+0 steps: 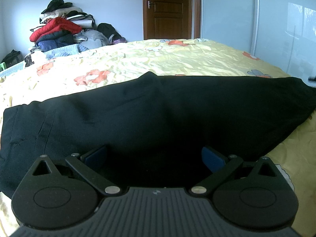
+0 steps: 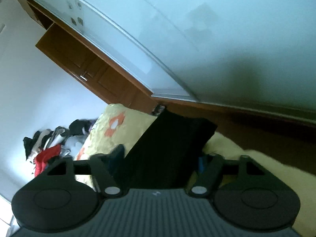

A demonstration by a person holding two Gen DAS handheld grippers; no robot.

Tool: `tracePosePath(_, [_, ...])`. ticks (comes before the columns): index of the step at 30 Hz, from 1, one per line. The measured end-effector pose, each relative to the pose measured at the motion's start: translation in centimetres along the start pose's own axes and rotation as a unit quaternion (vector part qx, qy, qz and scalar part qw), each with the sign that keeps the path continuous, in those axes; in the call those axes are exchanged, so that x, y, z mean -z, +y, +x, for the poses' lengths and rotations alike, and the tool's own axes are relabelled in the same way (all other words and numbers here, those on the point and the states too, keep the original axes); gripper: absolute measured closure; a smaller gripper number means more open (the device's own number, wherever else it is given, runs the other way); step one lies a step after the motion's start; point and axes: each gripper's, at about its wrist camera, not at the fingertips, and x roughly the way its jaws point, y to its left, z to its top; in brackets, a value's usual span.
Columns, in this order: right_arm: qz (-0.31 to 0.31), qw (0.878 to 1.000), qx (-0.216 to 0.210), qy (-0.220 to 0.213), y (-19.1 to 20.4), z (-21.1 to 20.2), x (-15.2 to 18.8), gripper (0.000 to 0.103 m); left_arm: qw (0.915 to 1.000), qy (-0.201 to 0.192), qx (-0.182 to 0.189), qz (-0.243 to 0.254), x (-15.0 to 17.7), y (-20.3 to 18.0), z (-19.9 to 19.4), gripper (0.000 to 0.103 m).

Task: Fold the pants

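Now, with the black pants (image 1: 150, 114) spread on the yellow floral bedspread (image 1: 177, 57) ahead of and between both sets of jaws, the left gripper (image 1: 154, 156) and right gripper (image 2: 160, 158) stand apart, so each should close squarely on the near edge before lifting evenly.

Each gripper, the left gripper (image 1: 154, 156) and the right gripper (image 2: 160, 158), is matte black, with two round housings beside a grey ribbed centre plate bearing a small pale mark. Slanted black link bars carry silver rivets at their joints (bright discs). The finger pads (image 1: 96, 155) are dark blue.
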Motion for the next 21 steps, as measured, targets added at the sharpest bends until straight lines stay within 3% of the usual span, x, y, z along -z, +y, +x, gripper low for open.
tracePosePath(2, [0.014, 1.0, -0.002, 0.008, -0.4, 0.8, 0.0, 0.094, 1.0, 0.0, 0.0, 0.0, 0.1, -0.2, -0.1, 0.0])
tracePosePath(6, [0.0, 1.0, -0.026, -0.004, 0.5, 0.7, 0.2, 0.095, 1.0, 0.0, 0.0, 0.0, 0.1, -0.1, -0.1, 0.0])
tracePosePath(11, [-0.102, 0.988, -0.112, 0.023, 7.3, -0.6, 2.9, 0.095, 1.0, 0.0, 0.0, 0.0, 0.1, -0.2, -0.1, 0.0])
tracePosePath(15, [-0.164, 0.962, -0.198, 0.091, 13.8, 0.5, 7.6, 0.095, 1.0, 0.0, 0.0, 0.0, 0.1, -0.2, -0.1, 0.0])
tracePosePath(19, [-0.209, 0.922, -0.27, 0.18, 19.2, 2.0, 14.5, 0.095, 1.0, 0.001, 0.0, 0.0, 0.1, -0.2, -0.1, 0.0])
tracePosePath(21, [-0.235, 0.902, -0.282, 0.225, 21.1, 3.1, 18.3, 0.095, 1.0, 0.001, 0.0, 0.0, 0.1, -0.1, -0.1, 0.0])
